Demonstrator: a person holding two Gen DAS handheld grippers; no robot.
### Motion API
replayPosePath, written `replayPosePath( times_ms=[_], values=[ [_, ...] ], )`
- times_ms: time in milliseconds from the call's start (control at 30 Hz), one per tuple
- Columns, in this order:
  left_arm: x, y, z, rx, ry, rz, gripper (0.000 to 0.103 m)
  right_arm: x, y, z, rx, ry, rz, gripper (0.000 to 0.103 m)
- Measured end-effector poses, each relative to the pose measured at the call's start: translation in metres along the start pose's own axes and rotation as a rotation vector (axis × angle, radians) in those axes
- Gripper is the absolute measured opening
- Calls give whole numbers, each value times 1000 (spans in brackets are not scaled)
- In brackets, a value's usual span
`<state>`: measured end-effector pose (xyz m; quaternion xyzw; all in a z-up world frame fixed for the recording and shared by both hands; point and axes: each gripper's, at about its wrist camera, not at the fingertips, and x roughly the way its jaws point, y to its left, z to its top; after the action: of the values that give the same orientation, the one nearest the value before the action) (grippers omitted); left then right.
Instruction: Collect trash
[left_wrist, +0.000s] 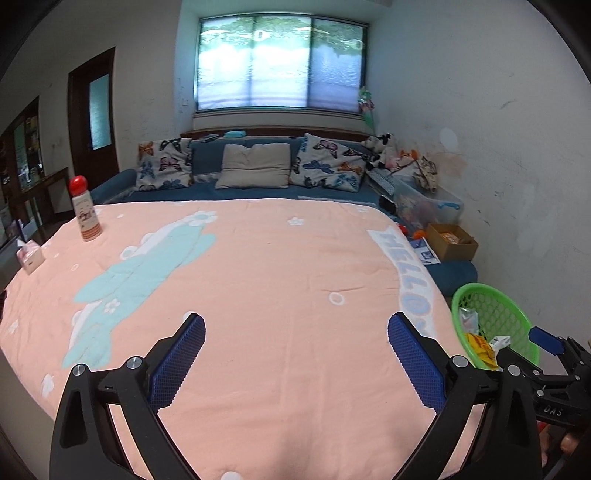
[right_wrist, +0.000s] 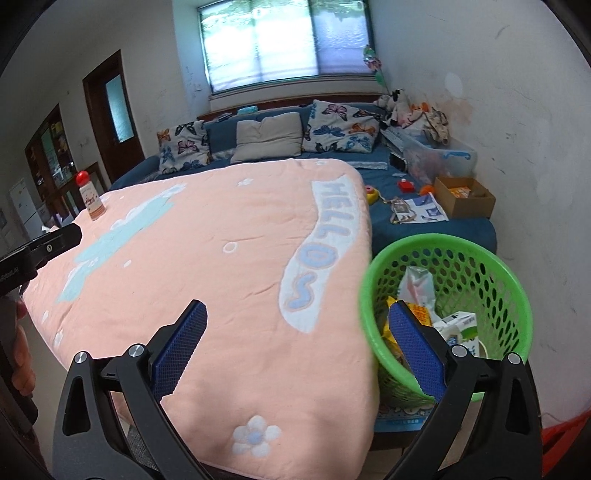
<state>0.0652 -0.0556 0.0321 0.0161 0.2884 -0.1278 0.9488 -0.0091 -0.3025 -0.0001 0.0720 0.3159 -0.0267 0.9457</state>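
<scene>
A green mesh basket (right_wrist: 480, 266) stands off the right edge of the pink blanket-covered table (right_wrist: 221, 258). It holds trash: a yellow wrapper (right_wrist: 421, 314), a clear plastic bag (right_wrist: 417, 284) and a white-green carton (right_wrist: 461, 325). The basket also shows in the left wrist view (left_wrist: 491, 317). My right gripper (right_wrist: 297, 325) is open and empty, its right finger over the basket's near rim. My left gripper (left_wrist: 295, 336) is open and empty above the blanket (left_wrist: 277, 277).
A red-capped bottle (left_wrist: 85, 210) stands at the table's far left, with a small pink tissue box (left_wrist: 29, 258) nearer. A blue sofa (left_wrist: 258, 188) with pillows lies beyond. A cardboard box (right_wrist: 463, 197), papers and toys lie on the sofa at the right.
</scene>
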Motion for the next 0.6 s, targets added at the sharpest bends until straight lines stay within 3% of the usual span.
replayPosePath(
  times_ms=[600],
  values=[
    [6, 12, -9, -47, 1, 40, 96, 4, 9, -2, -36, -7, 2, 98]
  ],
)
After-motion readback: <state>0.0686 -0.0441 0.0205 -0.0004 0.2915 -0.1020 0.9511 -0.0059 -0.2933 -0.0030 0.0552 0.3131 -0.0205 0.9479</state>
